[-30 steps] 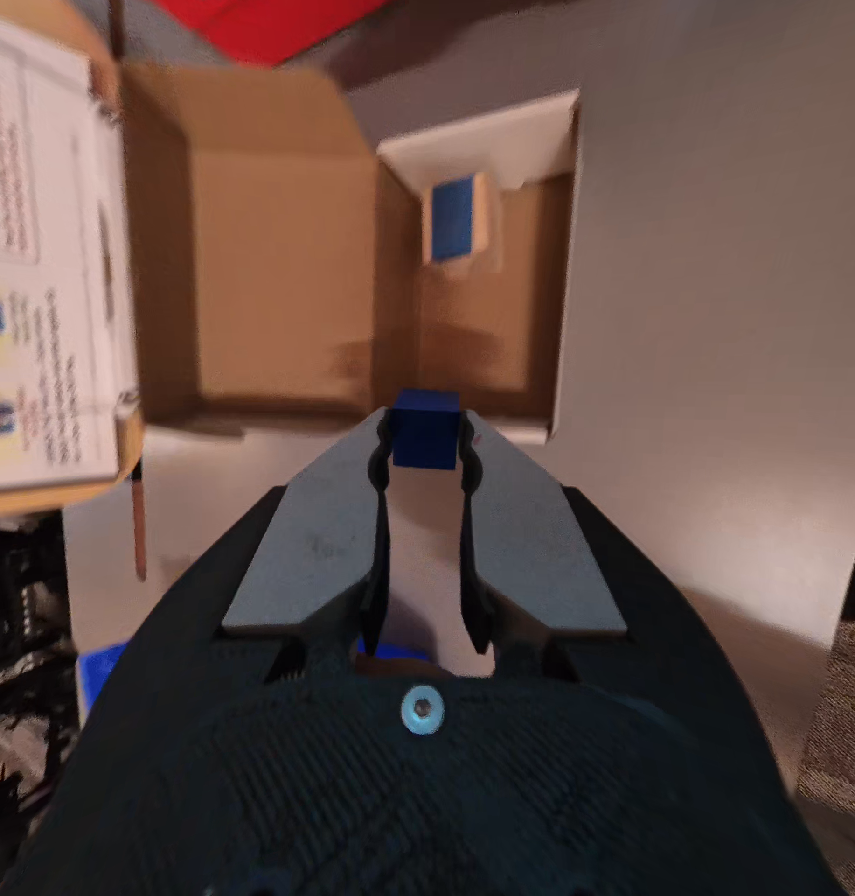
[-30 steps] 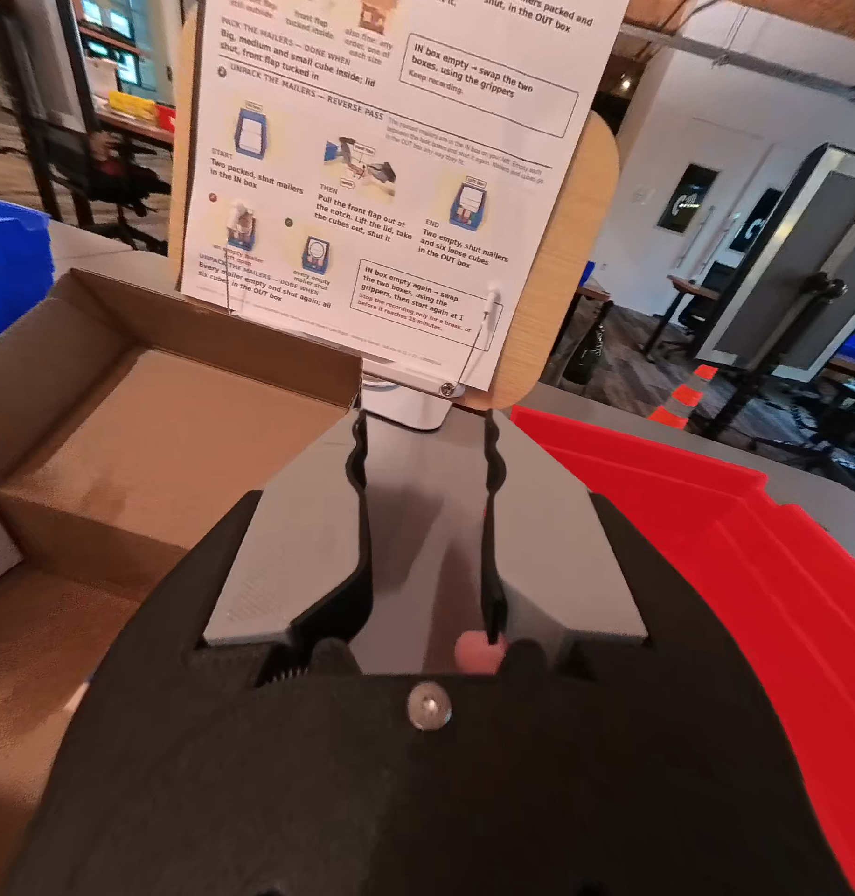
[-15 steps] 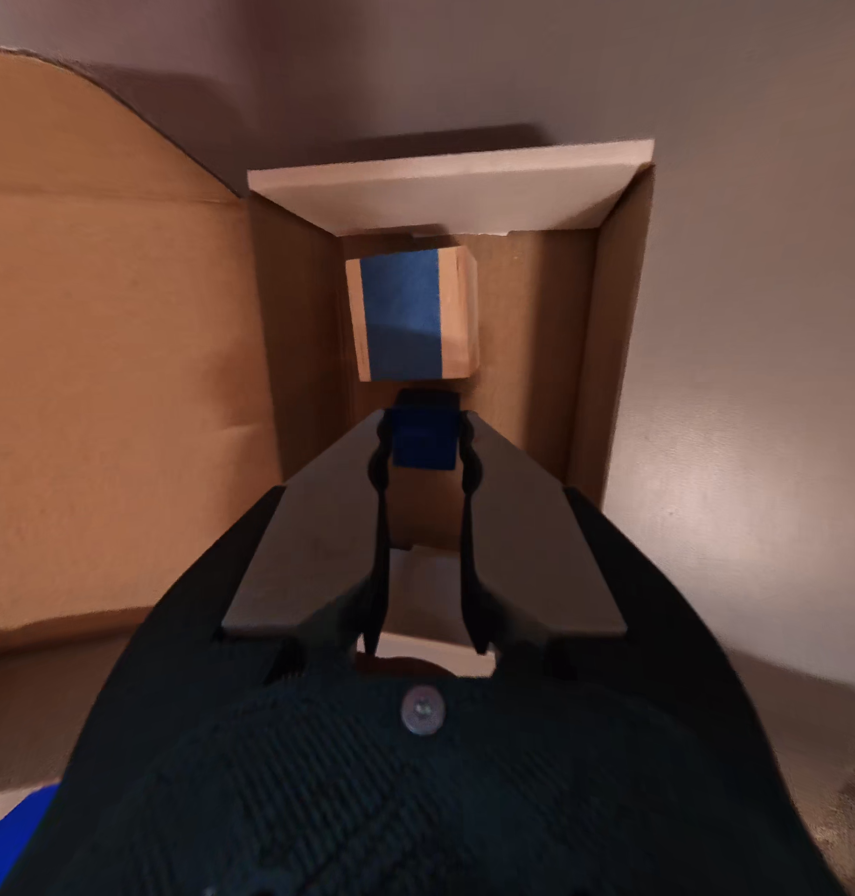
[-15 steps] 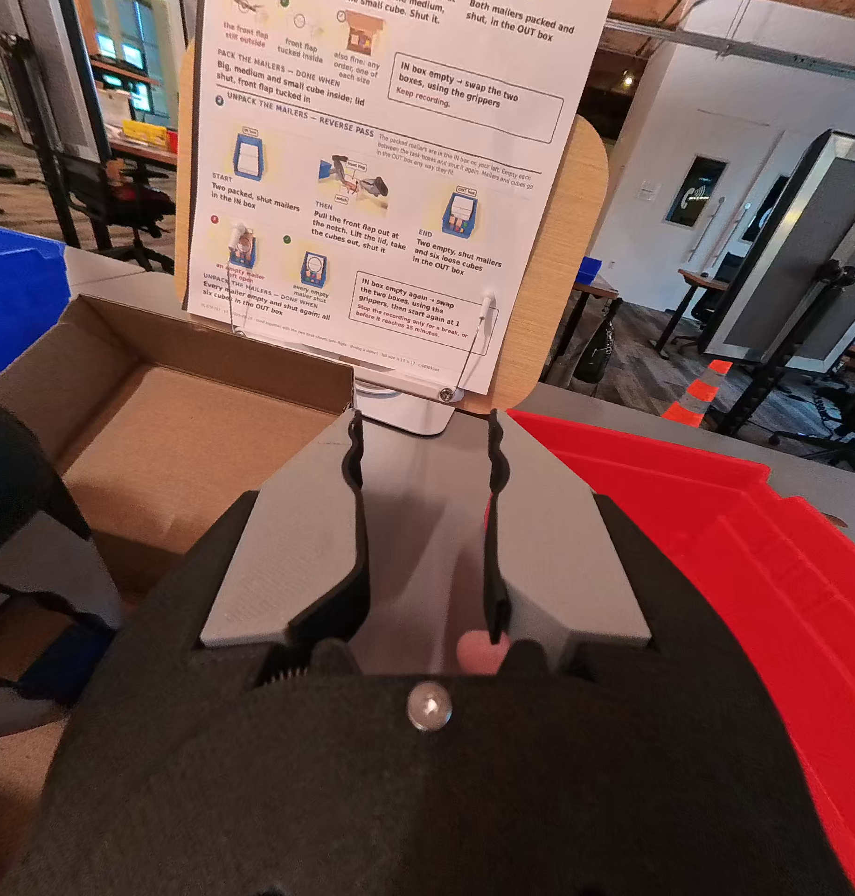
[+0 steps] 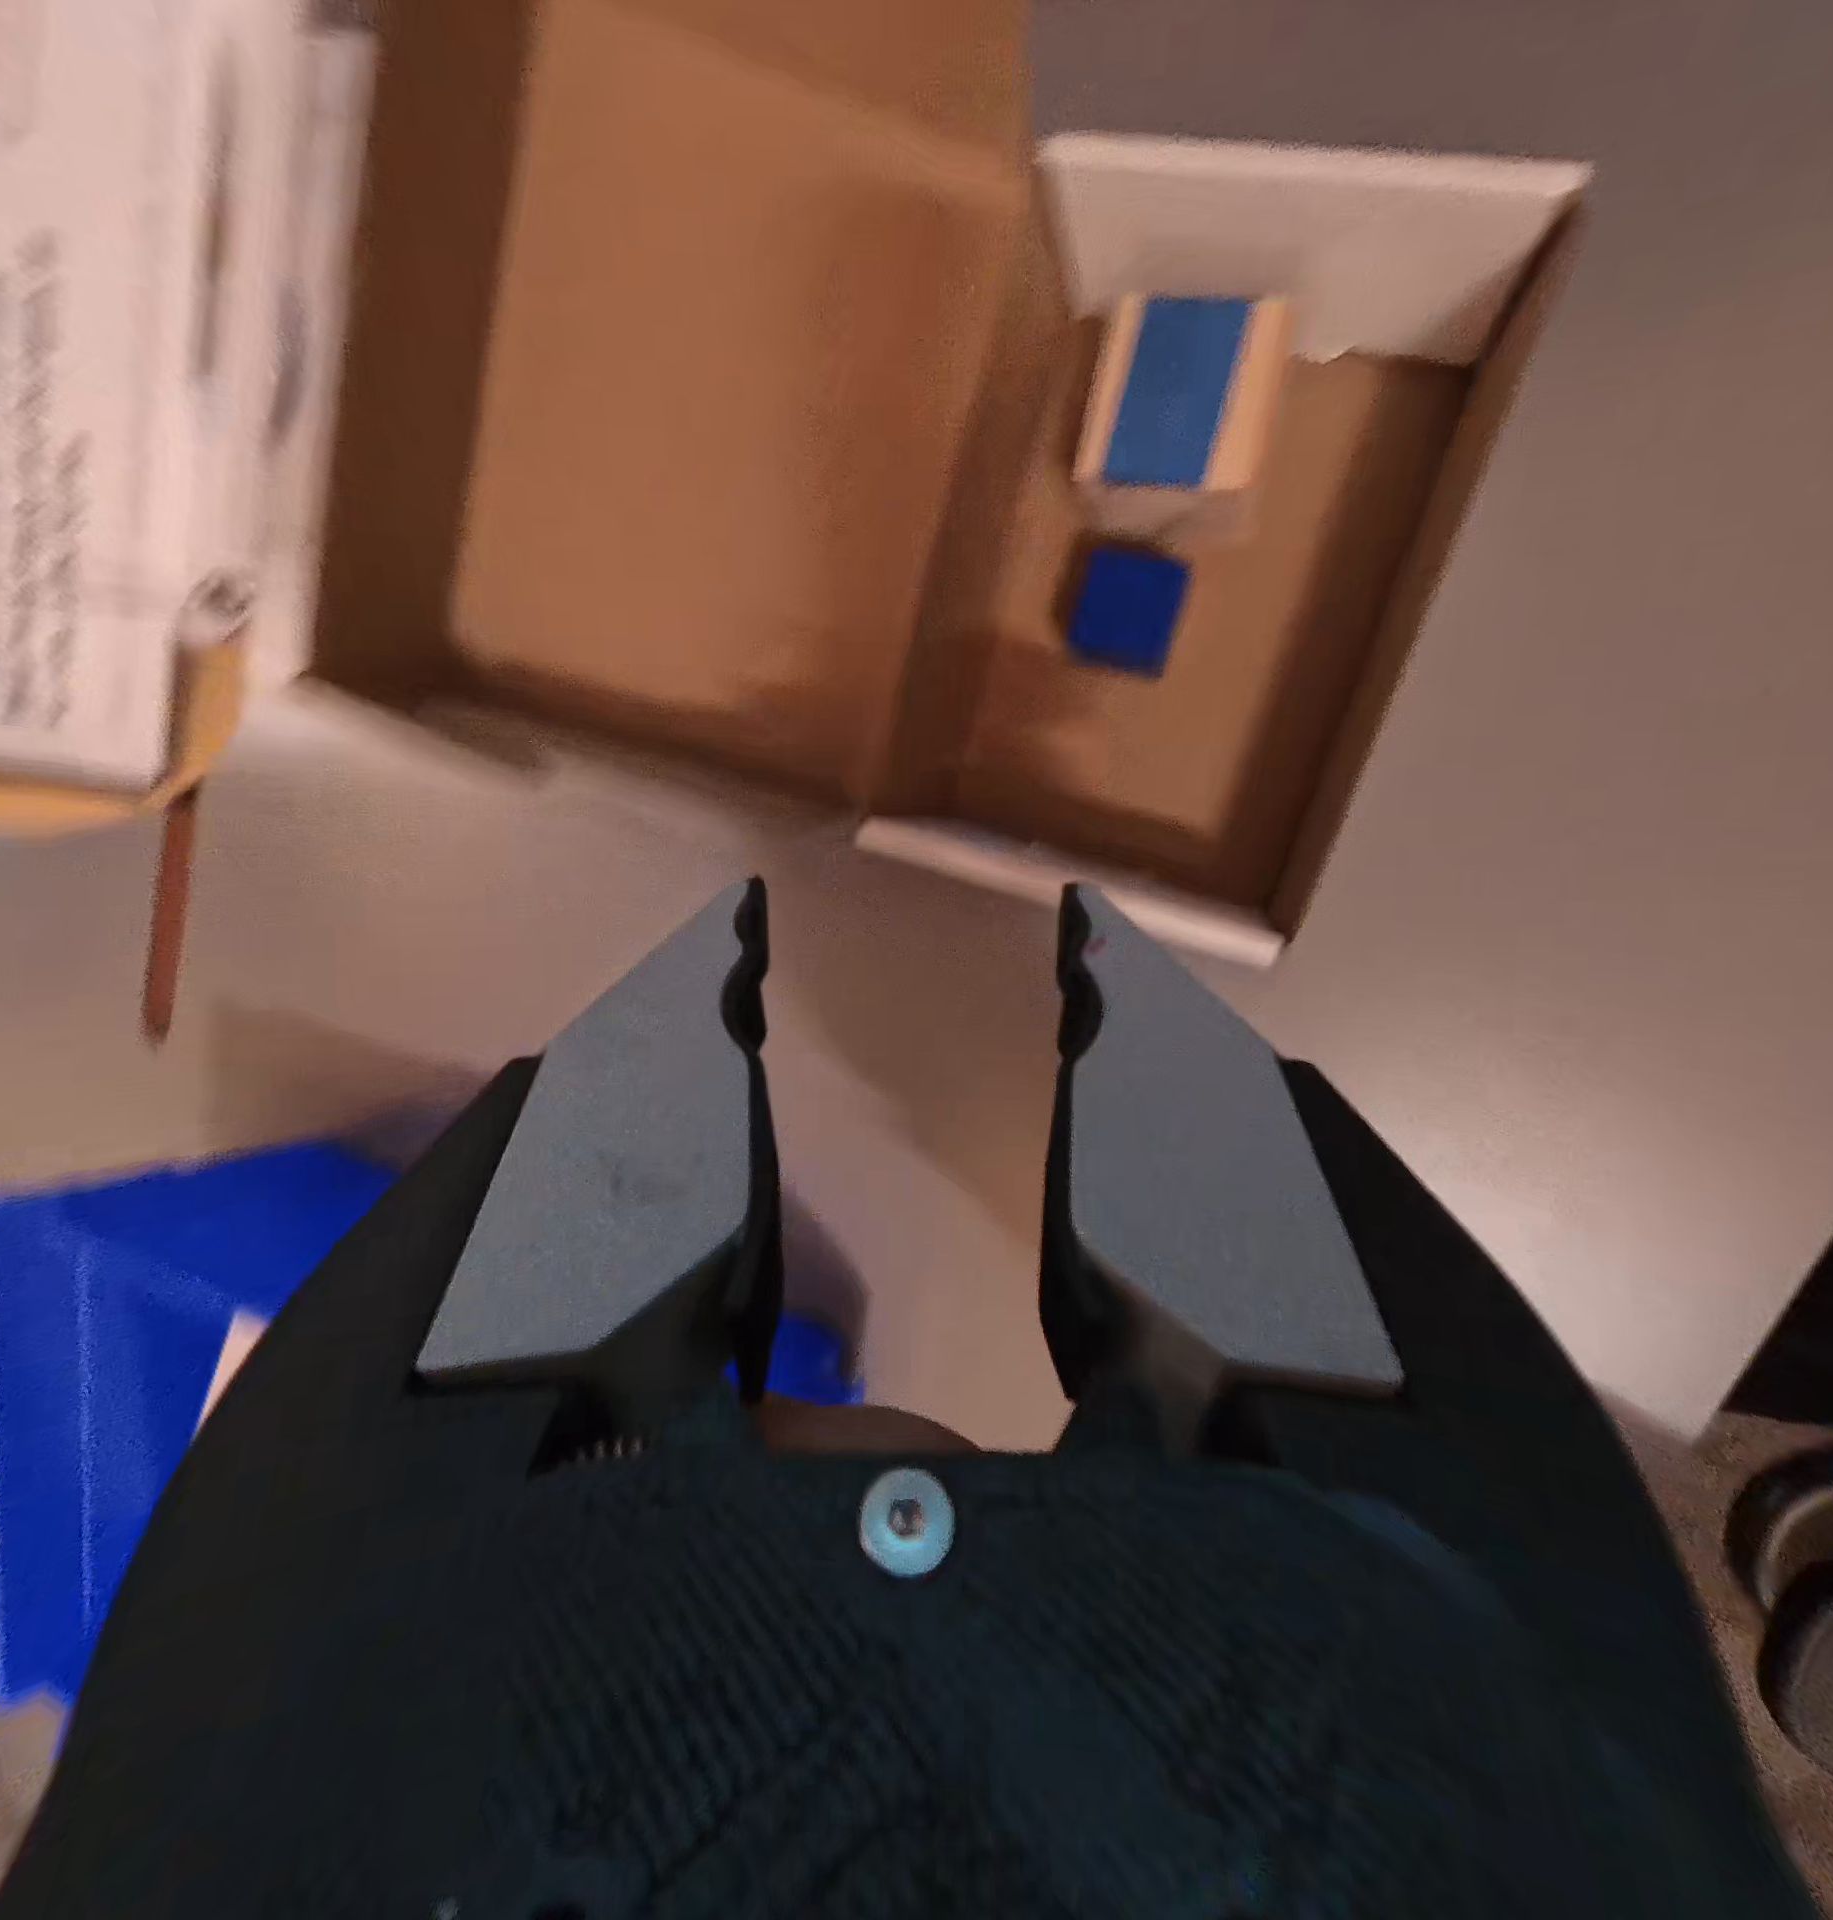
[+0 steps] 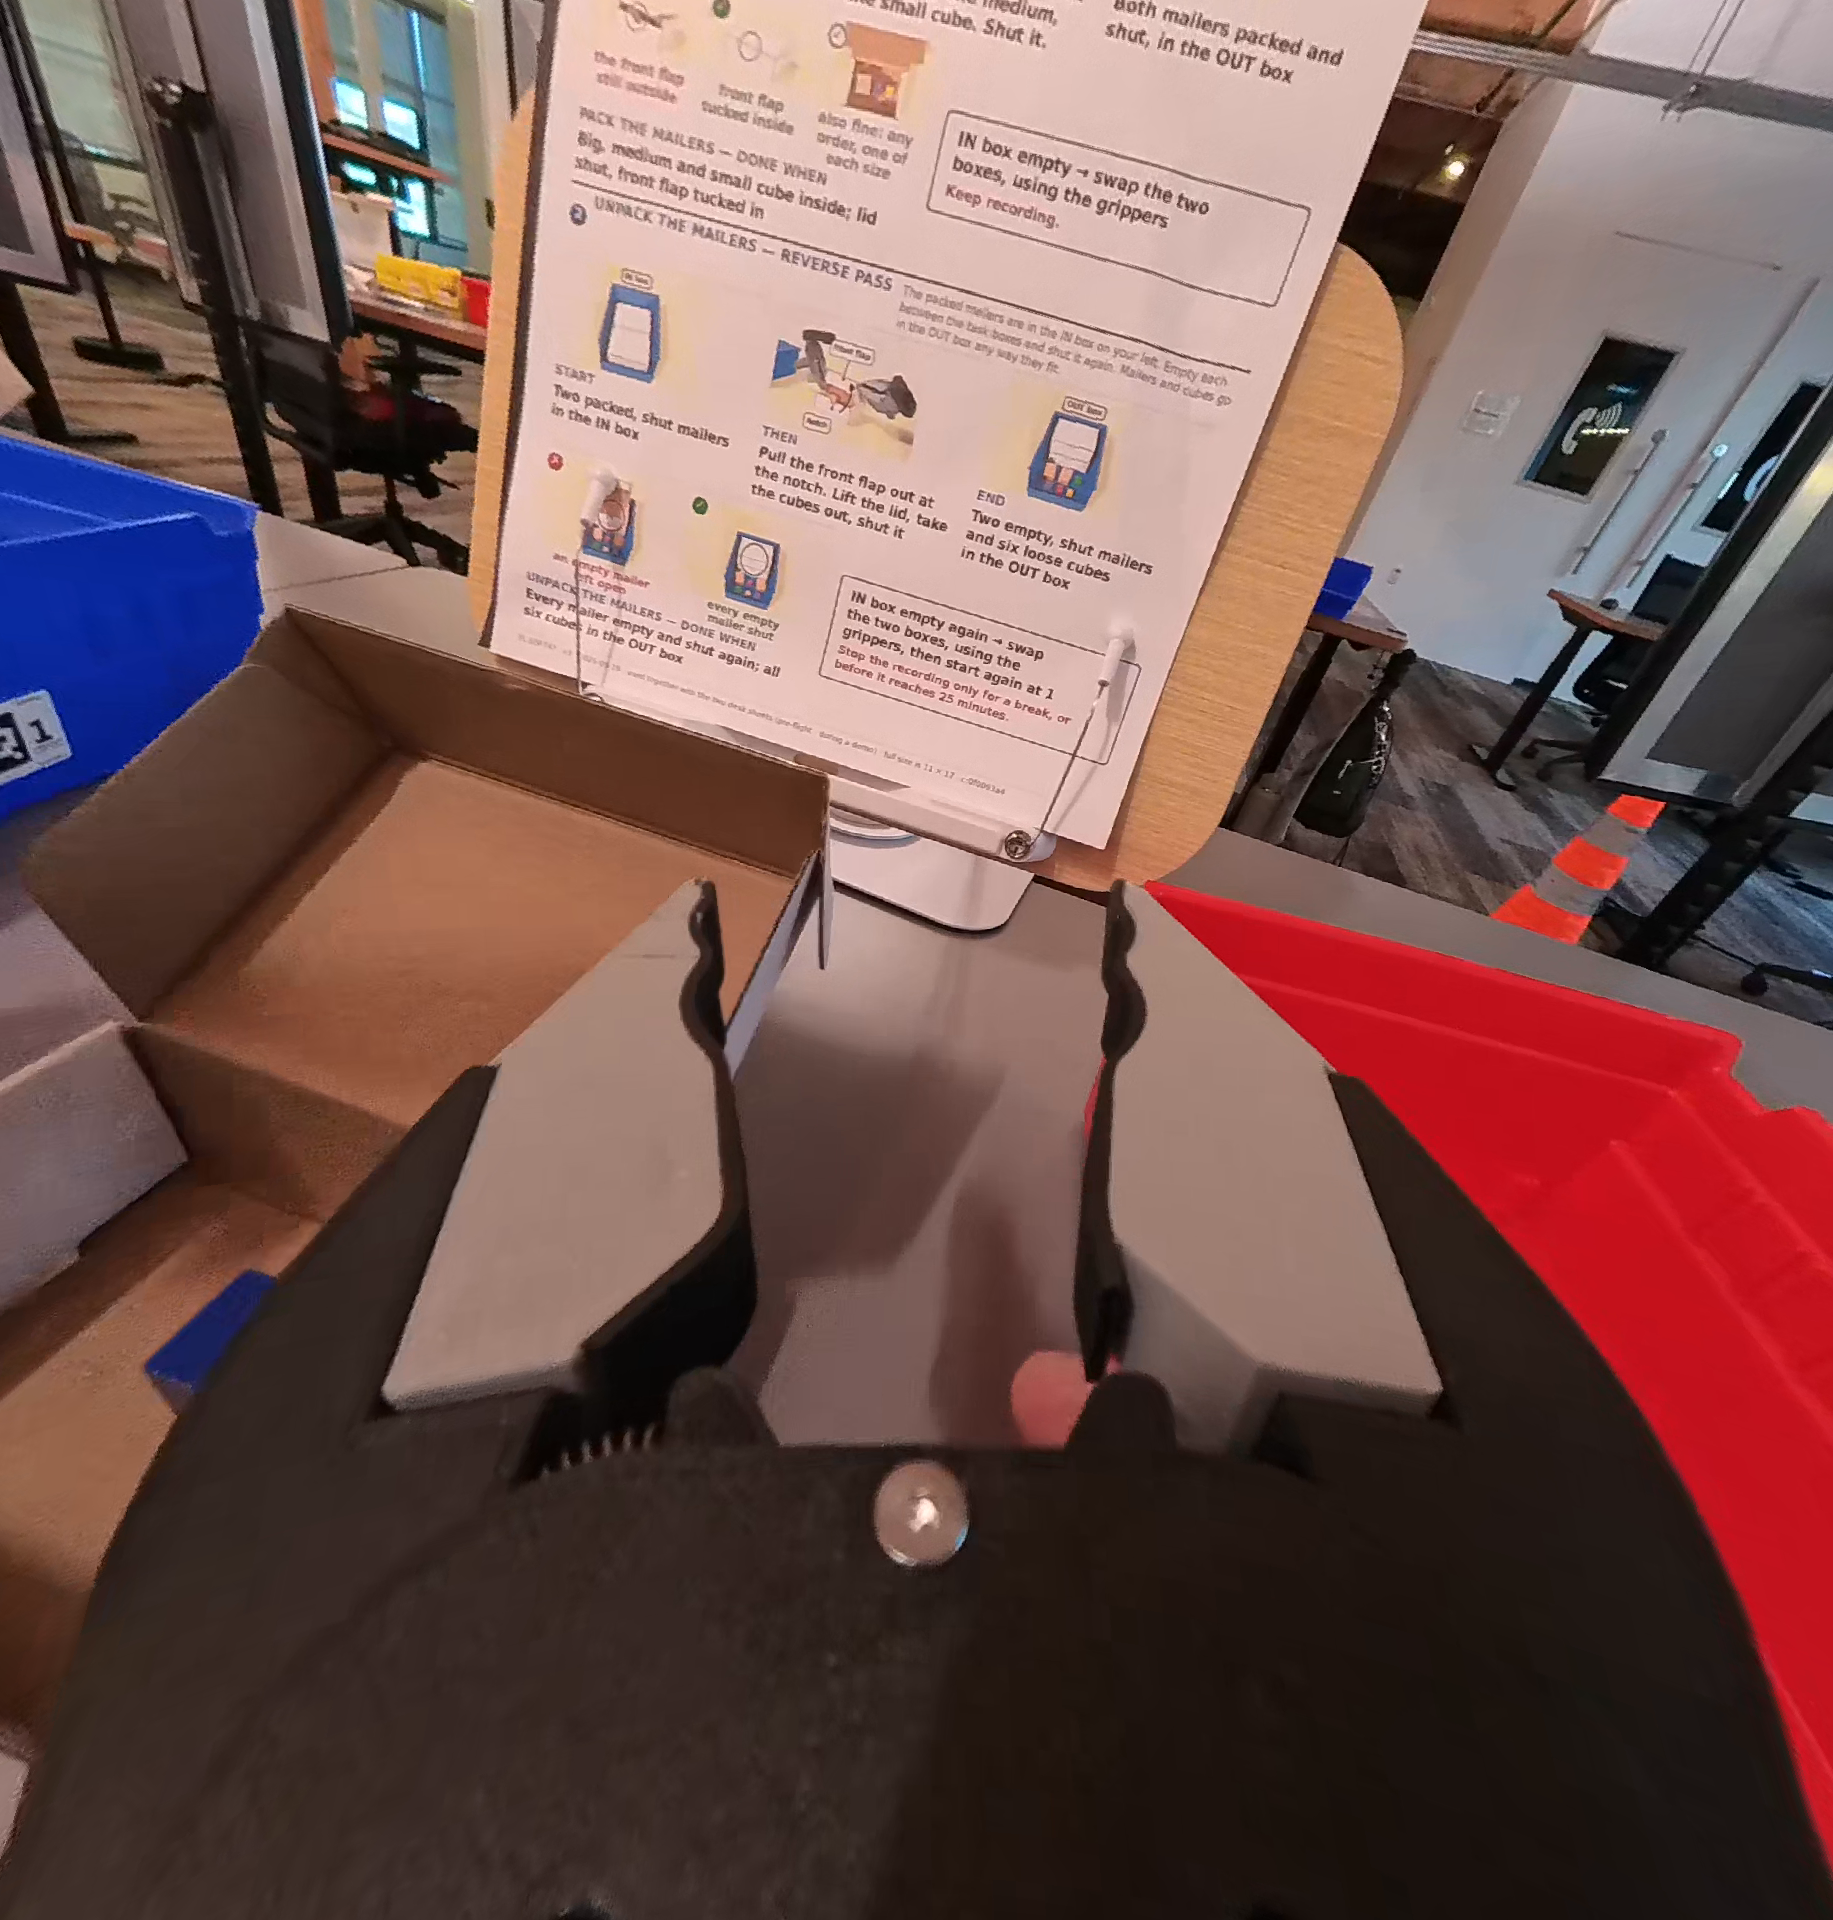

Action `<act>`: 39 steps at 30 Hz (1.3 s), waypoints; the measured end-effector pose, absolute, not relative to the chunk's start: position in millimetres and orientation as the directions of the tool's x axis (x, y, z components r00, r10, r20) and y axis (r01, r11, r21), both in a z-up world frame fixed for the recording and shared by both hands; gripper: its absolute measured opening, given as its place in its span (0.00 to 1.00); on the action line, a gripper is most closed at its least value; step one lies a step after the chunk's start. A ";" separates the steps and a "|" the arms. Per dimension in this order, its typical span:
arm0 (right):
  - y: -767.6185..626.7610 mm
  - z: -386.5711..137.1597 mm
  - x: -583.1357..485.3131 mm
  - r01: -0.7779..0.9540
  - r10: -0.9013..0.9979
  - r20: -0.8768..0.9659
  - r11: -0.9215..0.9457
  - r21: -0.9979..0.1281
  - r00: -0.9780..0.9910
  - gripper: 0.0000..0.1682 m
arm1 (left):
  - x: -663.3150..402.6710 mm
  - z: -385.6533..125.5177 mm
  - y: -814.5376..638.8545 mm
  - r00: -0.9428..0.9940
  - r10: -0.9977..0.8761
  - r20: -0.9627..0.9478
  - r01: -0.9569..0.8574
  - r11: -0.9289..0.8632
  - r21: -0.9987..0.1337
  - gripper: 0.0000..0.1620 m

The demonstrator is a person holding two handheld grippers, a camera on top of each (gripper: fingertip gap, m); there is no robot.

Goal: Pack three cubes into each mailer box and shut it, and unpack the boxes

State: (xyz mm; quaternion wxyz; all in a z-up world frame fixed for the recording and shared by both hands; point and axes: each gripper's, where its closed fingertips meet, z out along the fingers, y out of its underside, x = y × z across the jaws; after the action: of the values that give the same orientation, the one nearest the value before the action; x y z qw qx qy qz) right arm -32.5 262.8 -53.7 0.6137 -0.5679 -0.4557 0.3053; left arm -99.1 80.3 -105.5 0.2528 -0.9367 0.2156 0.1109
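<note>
An open cardboard mailer box lies on the grey table, its lid folded out to the left. Inside it sit a wooden cube with a blue face and a small blue cube just in front of it. My left gripper is open and empty, held above the table short of the box. My right gripper is open and empty, over the table beside the box's open lid. A blue cube corner shows at the lower left of the right wrist view.
A blue bin lies under my left gripper; it also shows in the right wrist view. A red bin stands to the right. An instruction sheet on a wooden stand rises behind the box.
My left gripper opened and let go of the small blue cube, which now lies in the box, then pulled back and up. My right gripper has opened wider.
</note>
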 end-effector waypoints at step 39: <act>238.2 -67.1 -43.4 0.182 0.922 0.257 0.210 -0.961 0.289 0.43 | -329.2 -199.8 -104.6 0.917 0.346 -0.198 0.287 -0.918 -0.273 0.19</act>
State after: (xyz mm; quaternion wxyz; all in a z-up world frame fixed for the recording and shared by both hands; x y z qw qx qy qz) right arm -43.4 238.2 -67.1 0.5900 -0.5446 -0.5069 0.3136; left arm -329.2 -104.6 -199.8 0.1202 -0.9717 -0.1628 0.1218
